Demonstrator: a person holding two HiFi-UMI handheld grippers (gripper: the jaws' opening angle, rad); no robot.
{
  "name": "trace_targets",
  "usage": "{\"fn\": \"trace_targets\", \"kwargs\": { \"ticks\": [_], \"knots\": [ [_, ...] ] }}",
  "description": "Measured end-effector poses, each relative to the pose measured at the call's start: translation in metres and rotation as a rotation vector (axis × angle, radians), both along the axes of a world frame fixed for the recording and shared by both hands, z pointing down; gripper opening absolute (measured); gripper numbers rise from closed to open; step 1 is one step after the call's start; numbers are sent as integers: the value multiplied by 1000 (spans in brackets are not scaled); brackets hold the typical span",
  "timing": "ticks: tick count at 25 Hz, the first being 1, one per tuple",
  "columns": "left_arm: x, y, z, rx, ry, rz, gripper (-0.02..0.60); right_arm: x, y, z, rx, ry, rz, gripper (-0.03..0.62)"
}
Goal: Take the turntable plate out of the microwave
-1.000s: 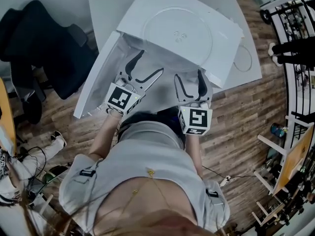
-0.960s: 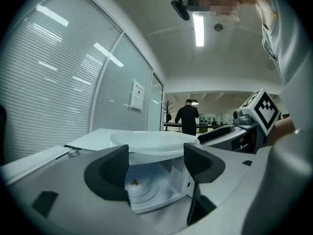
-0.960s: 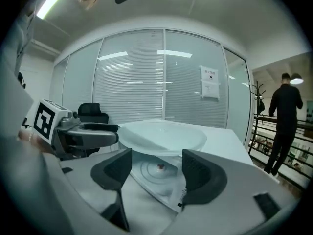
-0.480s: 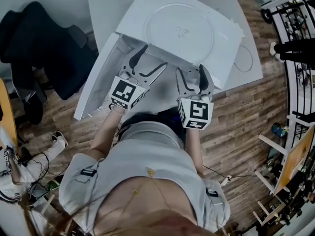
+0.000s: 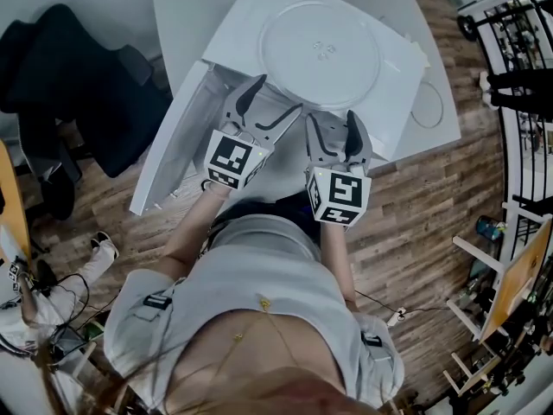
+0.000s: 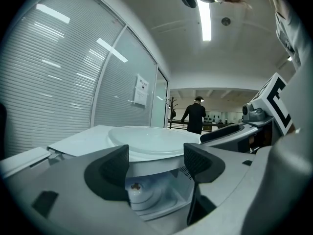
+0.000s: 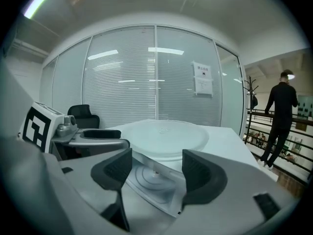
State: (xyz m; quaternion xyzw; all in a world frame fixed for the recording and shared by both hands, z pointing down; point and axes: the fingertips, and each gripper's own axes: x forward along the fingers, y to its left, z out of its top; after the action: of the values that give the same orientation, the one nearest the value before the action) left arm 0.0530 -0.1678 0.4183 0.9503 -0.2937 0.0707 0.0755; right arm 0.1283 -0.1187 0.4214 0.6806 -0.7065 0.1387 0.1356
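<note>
The clear glass turntable plate (image 5: 320, 52) lies flat on top of the white microwave (image 5: 246, 28), whose door (image 5: 168, 145) hangs open to the left. Both grippers sit at the mouth of the cavity, just below the front edge of the top. My left gripper (image 5: 270, 104) is open and empty. My right gripper (image 5: 333, 132) is open and empty too. In the left gripper view the plate (image 6: 146, 141) shows above the jaws and the cavity's centre hub (image 6: 136, 186) between them. In the right gripper view the plate (image 7: 164, 133) lies above the ringed cavity floor (image 7: 154, 173).
The microwave stands on a white table (image 5: 186, 7) with a thin ring (image 5: 426, 104) lying at its right. A black office chair (image 5: 78, 76) stands to the left on the wooden floor. A person in black (image 6: 194, 117) stands far off by a railing.
Both grippers have moved forward toward the microwave's opening, the left also shifting right. Both stay open.
</note>
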Motion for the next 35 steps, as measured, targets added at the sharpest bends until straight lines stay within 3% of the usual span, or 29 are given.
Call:
{"fn": "trace_targets", "kwargs": {
  "ticks": [22, 33, 35],
  "knots": [
    [-2, 2, 5, -6, -52, -23, 345, 1, 3, -4, 34, -24, -24, 304],
    [-2, 26, 3, -26, -40, 25, 345, 1, 20, -14, 97, -71, -132, 301],
    [0, 33, 4, -31, -44, 46, 344, 3, 24, -17, 111, -76, -146, 262]
  ]
}}
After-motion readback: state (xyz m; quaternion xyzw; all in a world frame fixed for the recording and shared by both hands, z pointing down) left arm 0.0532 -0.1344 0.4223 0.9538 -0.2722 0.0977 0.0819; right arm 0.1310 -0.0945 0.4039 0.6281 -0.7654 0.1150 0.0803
